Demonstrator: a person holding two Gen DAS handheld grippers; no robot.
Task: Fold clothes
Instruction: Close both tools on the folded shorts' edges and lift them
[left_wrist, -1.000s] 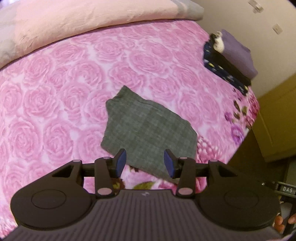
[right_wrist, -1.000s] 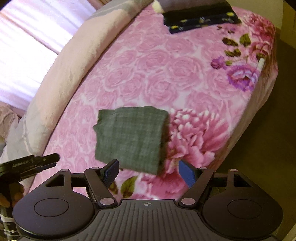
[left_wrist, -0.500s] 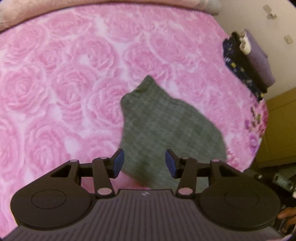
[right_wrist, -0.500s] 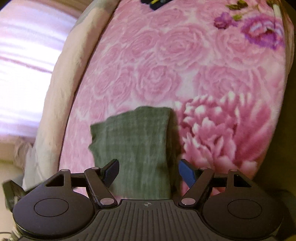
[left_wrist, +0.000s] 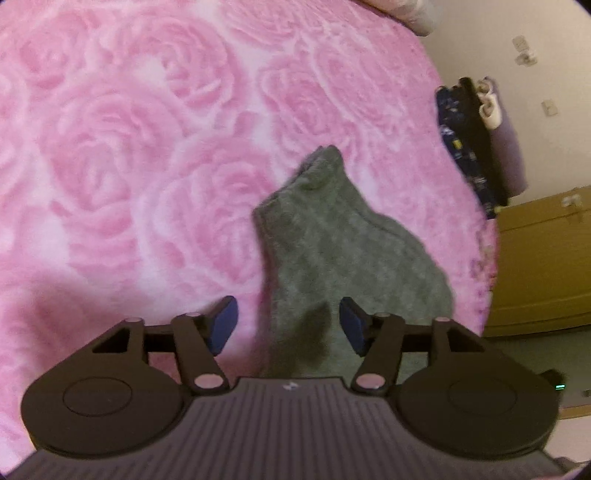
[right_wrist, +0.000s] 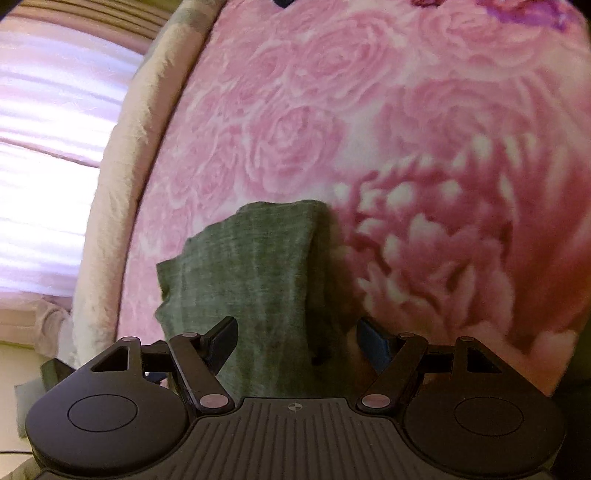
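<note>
Left wrist: left tongs (left_wrist: 288, 325) opening, right tongs (right_wrist: 297, 341) spread over grey garment (left_wrist: 347, 251); folded stack (left_wrist: 469, 140) beyond.

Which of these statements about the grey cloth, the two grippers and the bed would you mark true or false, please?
1. The grey checked cloth lies on a pink rose-patterned blanket. True.
2. The left gripper is clamped shut on the cloth. False: its jaws are opening, and the pads stand clear either side of the near part of the cloth.
3. The right gripper has its jaws apart, with the cloth's near edge between them. True.
4. The cloth is bright red. False: it is grey-green.
5. A stack of dark folded clothes sits at the bed's far edge in the left wrist view. True.
6. A hand is pressing down on the cloth. False: no hand touches it.
</note>
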